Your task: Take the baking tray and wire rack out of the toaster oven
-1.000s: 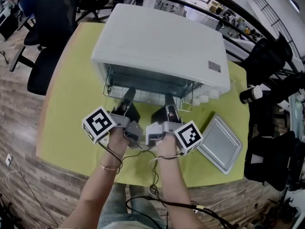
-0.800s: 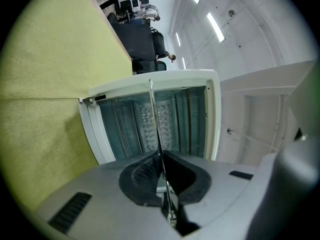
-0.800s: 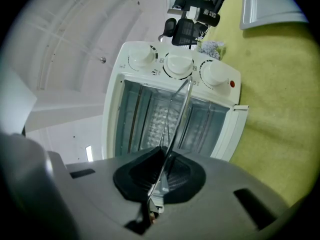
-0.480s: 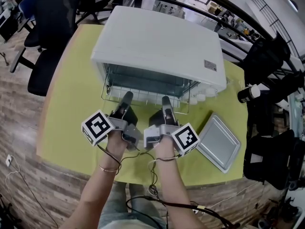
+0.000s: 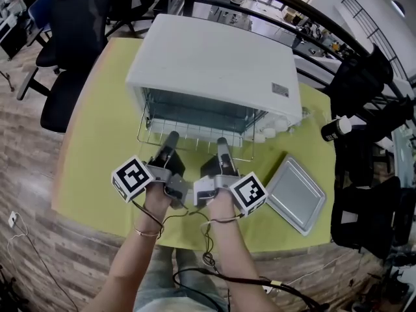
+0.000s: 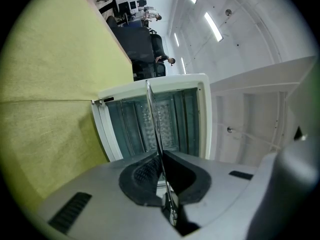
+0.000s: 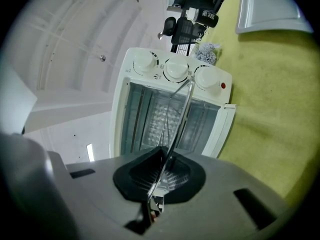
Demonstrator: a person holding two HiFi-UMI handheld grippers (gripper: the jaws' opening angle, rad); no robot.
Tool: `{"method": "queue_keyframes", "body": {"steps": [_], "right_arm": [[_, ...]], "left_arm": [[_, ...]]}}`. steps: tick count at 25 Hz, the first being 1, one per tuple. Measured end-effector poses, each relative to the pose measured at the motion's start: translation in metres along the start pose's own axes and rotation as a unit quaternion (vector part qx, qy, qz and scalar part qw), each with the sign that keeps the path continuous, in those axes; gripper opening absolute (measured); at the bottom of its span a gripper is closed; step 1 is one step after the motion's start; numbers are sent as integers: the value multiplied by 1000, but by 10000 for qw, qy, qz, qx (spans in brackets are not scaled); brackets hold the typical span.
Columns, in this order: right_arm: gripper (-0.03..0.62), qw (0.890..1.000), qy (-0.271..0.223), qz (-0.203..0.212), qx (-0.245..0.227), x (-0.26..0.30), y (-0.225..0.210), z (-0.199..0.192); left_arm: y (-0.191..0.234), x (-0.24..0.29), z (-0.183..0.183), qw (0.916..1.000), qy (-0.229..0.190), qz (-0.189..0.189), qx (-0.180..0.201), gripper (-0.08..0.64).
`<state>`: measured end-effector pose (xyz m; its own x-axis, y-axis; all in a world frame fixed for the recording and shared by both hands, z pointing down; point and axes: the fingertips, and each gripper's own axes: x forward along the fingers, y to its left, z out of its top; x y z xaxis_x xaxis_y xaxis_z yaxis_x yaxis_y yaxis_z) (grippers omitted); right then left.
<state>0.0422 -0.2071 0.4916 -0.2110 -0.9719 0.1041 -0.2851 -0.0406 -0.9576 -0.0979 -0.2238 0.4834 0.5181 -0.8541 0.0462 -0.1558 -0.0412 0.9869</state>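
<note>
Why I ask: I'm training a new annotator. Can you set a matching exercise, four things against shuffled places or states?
Things:
1. wire rack
2. baking tray
3. toaster oven
4. left gripper

Places or states:
A. lies flat on the yellow-green cloth
B. shut on the rack's front wire
C. sticks partway out of the oven
D. white, with three knobs

Pairs: 1-C, 2-A, 3-D, 4-B.

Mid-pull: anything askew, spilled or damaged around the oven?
Nothing stands out. The wire rack sits partly out, square to the toaster oven, clamped by left tool and right tool; the baking tray lies flat on the table, merely angled.
</note>
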Motion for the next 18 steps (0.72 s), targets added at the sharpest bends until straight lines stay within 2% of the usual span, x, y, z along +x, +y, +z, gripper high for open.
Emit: {"method": "queue_keyframes", "body": {"steps": [6, 10, 18], "right_arm": [[-5, 10000, 62, -31, 36, -13, 0, -4], [-5, 9999, 83, 128, 75, -19, 3, -7], [-4, 9996, 195, 183, 3, -34, 8, -14]], "left_arm": [[-2, -12, -6, 10000, -7, -18, 55, 8], [-3, -20, -10, 10000, -7, 24, 27, 8], [-9, -35, -15, 9999, -16, -33, 107, 8]]}}
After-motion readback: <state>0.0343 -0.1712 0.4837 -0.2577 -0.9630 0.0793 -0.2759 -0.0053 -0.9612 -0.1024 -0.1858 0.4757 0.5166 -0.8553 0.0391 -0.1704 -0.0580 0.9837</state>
